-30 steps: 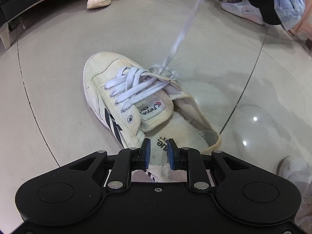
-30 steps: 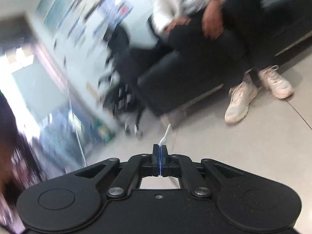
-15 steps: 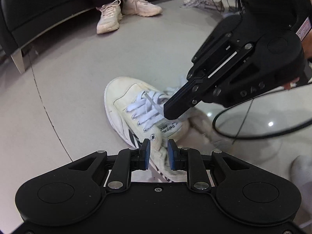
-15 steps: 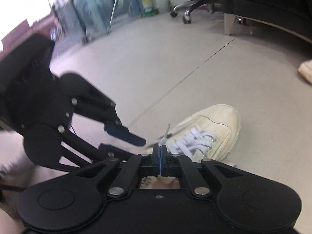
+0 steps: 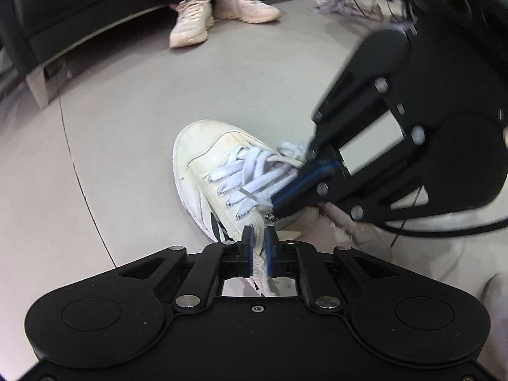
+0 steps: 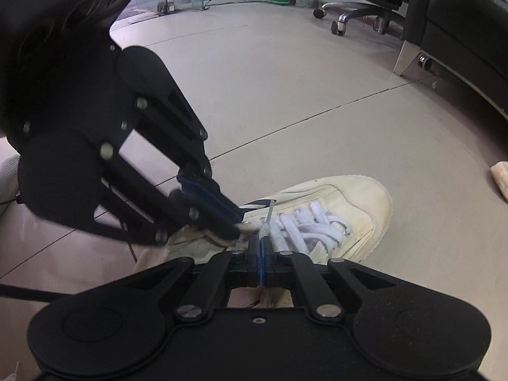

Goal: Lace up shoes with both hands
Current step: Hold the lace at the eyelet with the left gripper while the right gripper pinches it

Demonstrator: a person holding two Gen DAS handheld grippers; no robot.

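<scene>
While the left gripper [image 5: 259,247] has its jaws pinched on the shoe's [image 5: 209,155] canvas collar, the right gripper [image 6: 261,247] clamps the lace tip [image 6: 269,214] above the eyelets.

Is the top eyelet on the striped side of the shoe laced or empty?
Empty, apparently: the top eyelet shows no lace, while the white lace crosses the eyelets toward the toe.

Left wrist view: looks steeply down and forward over the left gripper [image 5: 259,247], close above the shoe [image 5: 222,171] at its heel end, facing the toe. Right wrist view: looks steeply down over the right gripper [image 6: 261,247], close at the shoe's other flank. Both share the shoe, the floor [image 6: 285,95], and each shows the opposite gripper.
</scene>
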